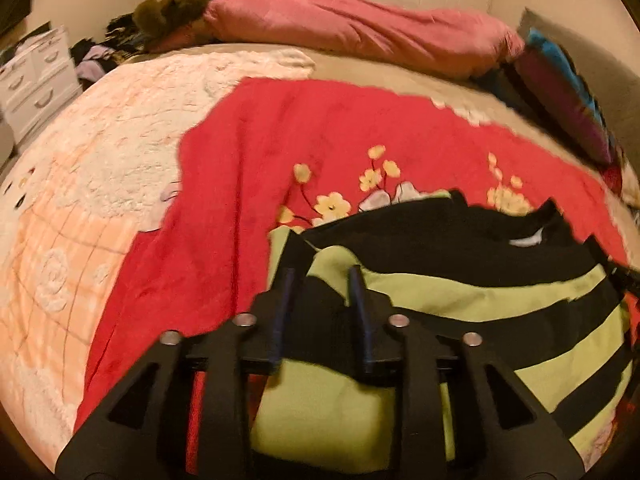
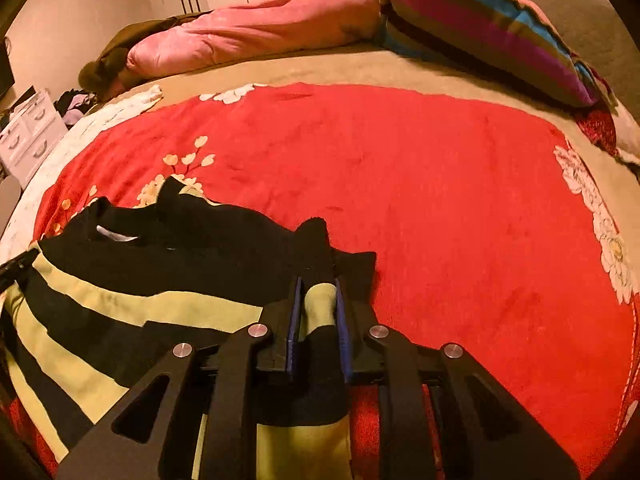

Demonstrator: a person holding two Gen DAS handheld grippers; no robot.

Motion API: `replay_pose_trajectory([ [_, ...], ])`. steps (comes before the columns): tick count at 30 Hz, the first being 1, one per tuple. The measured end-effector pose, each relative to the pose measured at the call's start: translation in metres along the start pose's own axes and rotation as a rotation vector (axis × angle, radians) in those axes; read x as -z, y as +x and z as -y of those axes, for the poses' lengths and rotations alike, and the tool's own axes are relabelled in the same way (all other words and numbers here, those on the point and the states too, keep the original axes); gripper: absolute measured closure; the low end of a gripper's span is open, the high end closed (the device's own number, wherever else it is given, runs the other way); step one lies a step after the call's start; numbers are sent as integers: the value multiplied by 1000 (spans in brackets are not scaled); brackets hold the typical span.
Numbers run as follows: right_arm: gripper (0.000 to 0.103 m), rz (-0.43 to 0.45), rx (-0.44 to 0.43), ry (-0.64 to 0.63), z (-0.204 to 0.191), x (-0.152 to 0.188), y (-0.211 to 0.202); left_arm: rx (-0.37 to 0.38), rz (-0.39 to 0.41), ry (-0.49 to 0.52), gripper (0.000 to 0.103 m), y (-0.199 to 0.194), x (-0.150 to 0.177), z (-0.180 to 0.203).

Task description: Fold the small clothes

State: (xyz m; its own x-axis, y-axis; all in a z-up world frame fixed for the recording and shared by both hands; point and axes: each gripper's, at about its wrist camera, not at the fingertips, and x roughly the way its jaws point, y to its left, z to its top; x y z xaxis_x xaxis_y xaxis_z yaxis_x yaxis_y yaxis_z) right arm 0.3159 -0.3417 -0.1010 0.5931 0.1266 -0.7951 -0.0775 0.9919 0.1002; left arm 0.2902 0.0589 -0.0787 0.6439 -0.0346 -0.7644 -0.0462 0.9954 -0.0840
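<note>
Striped shirt [image 1: 460,304], black and lime green, lies spread on the red flowered blanket [image 1: 280,152] that covers the bed, close to the near edge. Neck opening with a white label faces the far side of the bed.

Left gripper [image 1: 322,276]: fingers [image 1: 285,304] parted, hanging over the shirt's left edge where a green fold sits on the black band. Cloth lies under and between the jaws; pads do not press on it. No earlier view to compare.

Right gripper [image 2: 318,284]: fingers [image 2: 295,312] drawn close, pinching a bunched fold of green and black cloth at the shirt's right edge. Fabric ruffles up just past the fingertips.

Beyond the blanket: a pale quilt [image 1: 100,168] along the bed's left side, a pink duvet [image 1: 360,32] bunched along the far edge, a striped pillow [image 2: 480,32] at the far right corner. White drawers [image 1: 36,80] stand off the bed's left side. Both views blurred.
</note>
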Motion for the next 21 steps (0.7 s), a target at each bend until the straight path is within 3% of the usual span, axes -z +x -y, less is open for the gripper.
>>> replay_pose_trajectory([
  [4, 74, 57, -13, 1, 1, 0, -26, 1, 79, -58, 74, -41, 4, -5],
  [10, 63, 149, -49, -54, -11, 13, -79, 14, 155, -5, 50, -85, 9, 13],
  [17, 58, 164, -162, -100, -36, 50, -118, 61, 95, 46, 32, -101, 35, 30],
  [21, 56, 136, -190, -133, -52, 68, -119, 80, 39, 103, 29, -98, 54, 44],
])
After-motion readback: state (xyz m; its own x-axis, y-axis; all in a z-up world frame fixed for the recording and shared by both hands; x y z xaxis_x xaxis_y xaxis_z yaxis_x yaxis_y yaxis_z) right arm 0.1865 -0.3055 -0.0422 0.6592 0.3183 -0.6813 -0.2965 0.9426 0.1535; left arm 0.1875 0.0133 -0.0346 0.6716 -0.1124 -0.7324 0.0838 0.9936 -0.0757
